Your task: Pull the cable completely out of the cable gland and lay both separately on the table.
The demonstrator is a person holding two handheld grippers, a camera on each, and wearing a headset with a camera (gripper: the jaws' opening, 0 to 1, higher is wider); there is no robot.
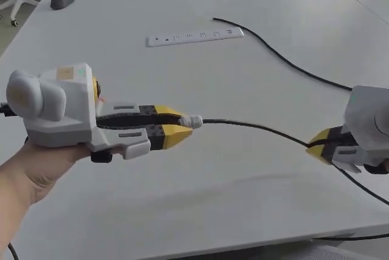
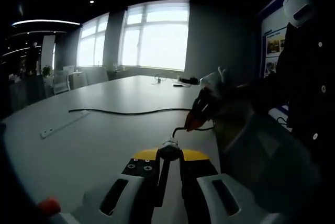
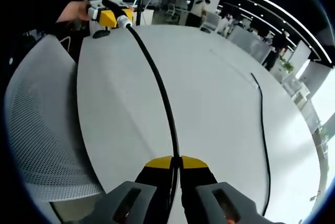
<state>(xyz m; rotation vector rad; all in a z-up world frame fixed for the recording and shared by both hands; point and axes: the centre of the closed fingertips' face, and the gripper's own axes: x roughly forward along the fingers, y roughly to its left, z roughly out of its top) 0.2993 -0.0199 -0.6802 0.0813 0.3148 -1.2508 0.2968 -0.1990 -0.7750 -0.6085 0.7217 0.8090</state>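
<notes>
In the head view, above the white desk point(image 1: 182, 84), the left gripper point(image 1: 183, 127) comes in from the left with its yellow fingers point(image 1: 173, 136) clenched on the pale cable gland point(image 1: 193, 121), which juts just past the fingertips. The black cable point(image 1: 255, 127) leaves the gland's nose and runs in a shallow arc, clear of the desk, to the right gripper point(image 1: 317, 146) at the right edge, whose fingers are closed on it. A power strip point(image 1: 194, 36), a mouse point(image 1: 62, 1) and a second black cord point(image 1: 285, 59) lie farther back on the desk.

In the left gripper view, the gland point(image 2: 169, 147) sits squeezed between the two fingertips, right at their ends. The cable rises from it to the other gripper point(image 2: 196, 120) close ahead.

In the right gripper view, the cable point(image 3: 162, 98) passes between the pinched fingers at the bottom, then stretches away over the desk to the gland point(image 3: 124, 22) in the far gripper point(image 3: 112, 17). A mesh chair point(image 3: 42, 130) stands at the left.

By my reading, the task is at the pull itself. The cable is not yet out of the gland, and neither piece lies on the desk. What remains is to draw the two grippers apart until the cable end slips free, then set each down apart from the other. How much cable is left behind the gland I cannot tell.
</notes>
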